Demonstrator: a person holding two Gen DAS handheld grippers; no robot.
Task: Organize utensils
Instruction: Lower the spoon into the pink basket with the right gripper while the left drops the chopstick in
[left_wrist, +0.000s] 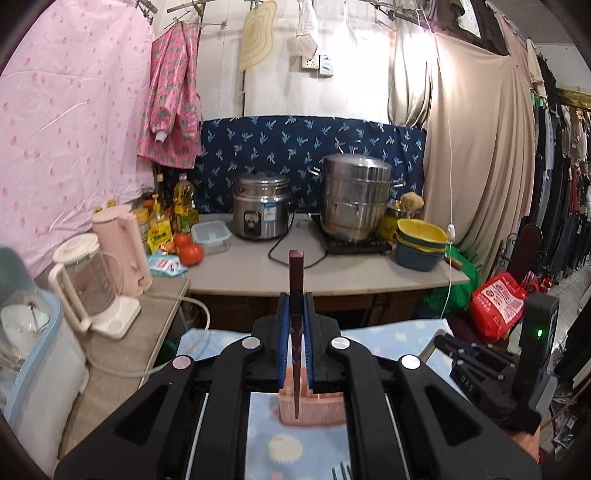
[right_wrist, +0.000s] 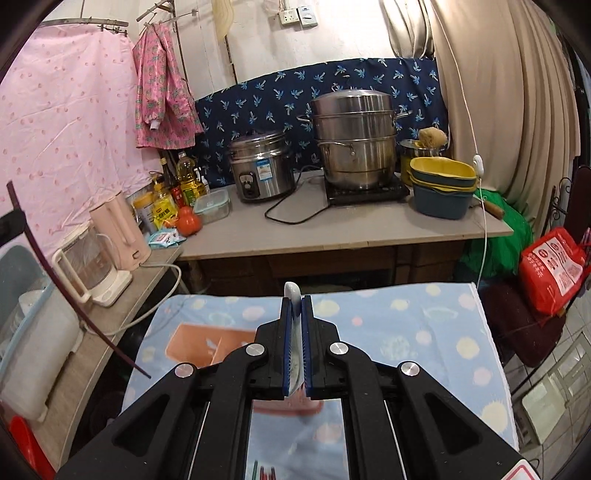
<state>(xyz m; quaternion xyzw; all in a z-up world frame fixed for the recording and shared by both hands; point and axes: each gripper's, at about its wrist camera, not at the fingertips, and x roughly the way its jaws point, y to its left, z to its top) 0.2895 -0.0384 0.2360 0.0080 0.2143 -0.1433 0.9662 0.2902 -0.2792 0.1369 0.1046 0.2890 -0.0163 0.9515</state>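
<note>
My left gripper (left_wrist: 295, 299) is shut on a dark red chopstick (left_wrist: 296, 273) that stands upright between the blue pads, its thin tip pointing down over a pink slotted utensil holder (left_wrist: 325, 408). My right gripper (right_wrist: 296, 299) is shut on a white spoon handle (right_wrist: 294, 291), held above the dotted blue cloth. The orange-pink holder (right_wrist: 195, 345) lies on the cloth to the left of the right gripper. The chopstick also shows at the left edge of the right wrist view (right_wrist: 44, 258). More utensil tips show at the bottom edge (right_wrist: 264, 472).
A counter (right_wrist: 351, 236) behind holds a rice cooker (right_wrist: 260, 170), a steel steamer pot (right_wrist: 354, 136), stacked bowls (right_wrist: 443, 184), bottles and tomatoes. A pink kettle (left_wrist: 123, 243) and a glass jug (left_wrist: 92, 284) stand on a side shelf at left. A red bag (right_wrist: 550, 269) sits at right.
</note>
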